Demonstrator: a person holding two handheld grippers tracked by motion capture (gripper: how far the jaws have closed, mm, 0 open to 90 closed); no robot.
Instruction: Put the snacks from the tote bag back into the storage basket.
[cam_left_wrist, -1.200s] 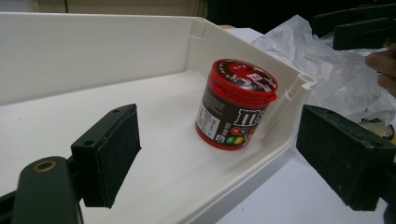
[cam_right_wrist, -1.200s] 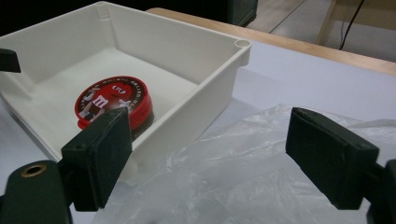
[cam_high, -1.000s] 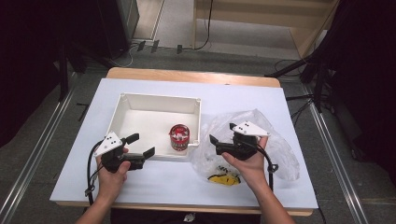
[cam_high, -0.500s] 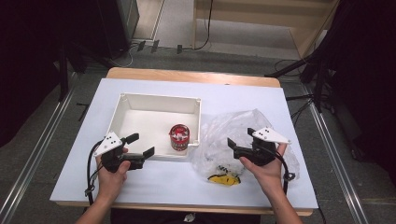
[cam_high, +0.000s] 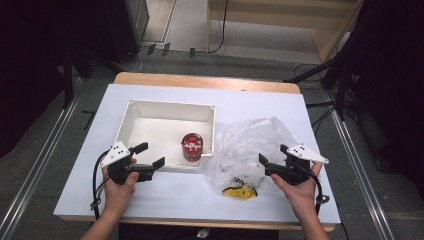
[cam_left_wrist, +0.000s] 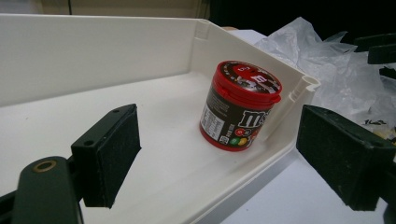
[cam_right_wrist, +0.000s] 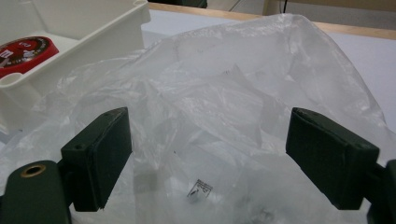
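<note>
Left hand-held gripper (cam_high: 150, 156) jaws apart, nothing between them, at the near left edge of the white tray (cam_high: 131, 125) on the tabletop (cam_high: 165, 187). Candy jar (cam_high: 191, 147) stands upright in the tray's near right corner. Right hand-held gripper (cam_high: 270, 159) jaws apart, empty, at the right edge of the clear plastic bag (cam_high: 250, 145). Yellow packet (cam_high: 240, 192) lies at the bag's near edge.

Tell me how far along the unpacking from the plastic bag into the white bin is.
Done: the candy jar stands upright in the white bin. In hand: nothing; right gripper is open at the plastic bag, left gripper open. Left: the yellow item.
</note>
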